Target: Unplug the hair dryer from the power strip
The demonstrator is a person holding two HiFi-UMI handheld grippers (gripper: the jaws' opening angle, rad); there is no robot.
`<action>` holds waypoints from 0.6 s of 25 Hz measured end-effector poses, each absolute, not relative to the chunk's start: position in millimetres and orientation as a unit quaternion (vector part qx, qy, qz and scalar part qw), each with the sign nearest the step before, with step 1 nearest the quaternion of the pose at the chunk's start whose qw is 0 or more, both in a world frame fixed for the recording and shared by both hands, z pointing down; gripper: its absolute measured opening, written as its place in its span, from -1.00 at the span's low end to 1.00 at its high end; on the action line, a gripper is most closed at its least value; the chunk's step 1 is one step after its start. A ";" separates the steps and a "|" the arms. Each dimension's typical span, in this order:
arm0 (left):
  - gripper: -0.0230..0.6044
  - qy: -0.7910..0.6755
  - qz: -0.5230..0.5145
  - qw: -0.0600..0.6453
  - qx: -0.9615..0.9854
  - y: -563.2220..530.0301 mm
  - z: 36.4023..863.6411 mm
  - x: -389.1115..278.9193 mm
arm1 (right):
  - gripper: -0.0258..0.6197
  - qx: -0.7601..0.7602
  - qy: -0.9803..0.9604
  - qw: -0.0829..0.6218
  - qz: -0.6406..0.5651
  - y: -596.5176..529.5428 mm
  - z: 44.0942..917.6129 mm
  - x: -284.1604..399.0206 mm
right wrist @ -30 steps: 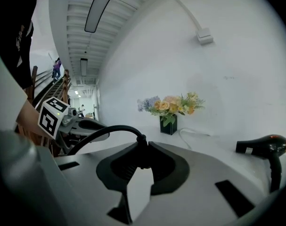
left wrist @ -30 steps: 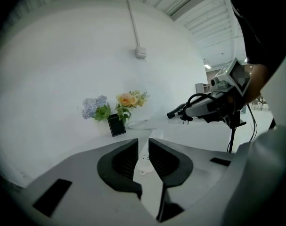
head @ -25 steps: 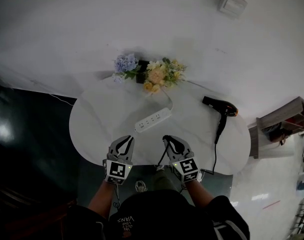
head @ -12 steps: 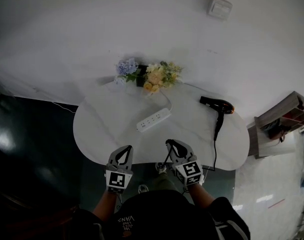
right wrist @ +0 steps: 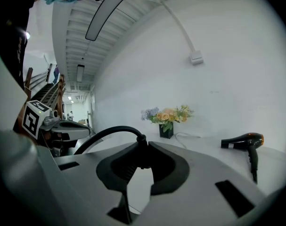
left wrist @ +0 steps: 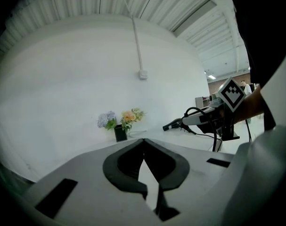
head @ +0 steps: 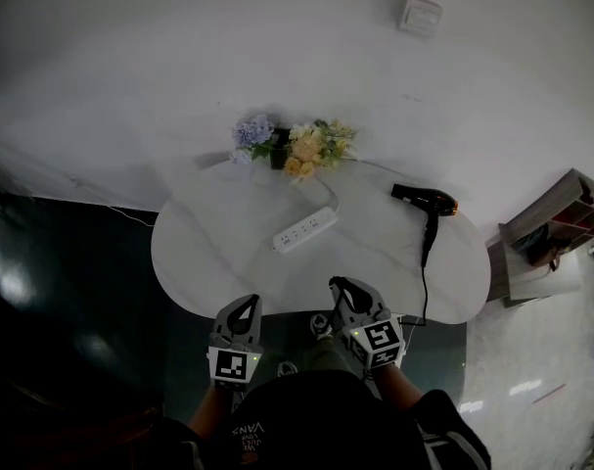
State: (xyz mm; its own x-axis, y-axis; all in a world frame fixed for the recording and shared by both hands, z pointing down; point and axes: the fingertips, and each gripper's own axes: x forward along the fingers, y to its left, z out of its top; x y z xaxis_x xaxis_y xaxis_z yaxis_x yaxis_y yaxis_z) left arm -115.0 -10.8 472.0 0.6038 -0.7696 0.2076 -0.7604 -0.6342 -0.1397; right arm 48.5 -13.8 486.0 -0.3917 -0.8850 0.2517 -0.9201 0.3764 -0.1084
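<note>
Plug (right wrist: 141, 138) sits pinched in the right gripper (head: 338, 285), power strip (head: 304, 229) at eleven o'clock; left gripper (head: 249, 302) is clenched, empty. I'd lower it gently.

Both grippers draw back toward 6 o'clock in the head view. The left gripper (head: 246, 304), well over the table's (head: 204, 262) near edge a second ago, now barely overlaps it, and its jaws have come fully together, empty. The right gripper (head: 339, 285) carries the black plug (right wrist: 142, 147) farther from the power strip (head: 304, 230) at its 11 o'clock.
</note>
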 end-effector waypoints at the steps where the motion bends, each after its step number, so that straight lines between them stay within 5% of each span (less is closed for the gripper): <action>1: -0.87 0.428 -0.122 0.018 -0.895 -7.8 469.9 -116.3 | -0.70 0.547 -0.826 0.075 0.116 -10.9 485.2 47.7; 15: -0.87 0.425 -0.109 0.009 -0.898 16.8 461.9 -124.2 | -0.70 0.549 -0.827 0.075 0.096 11.0 466.3 41.9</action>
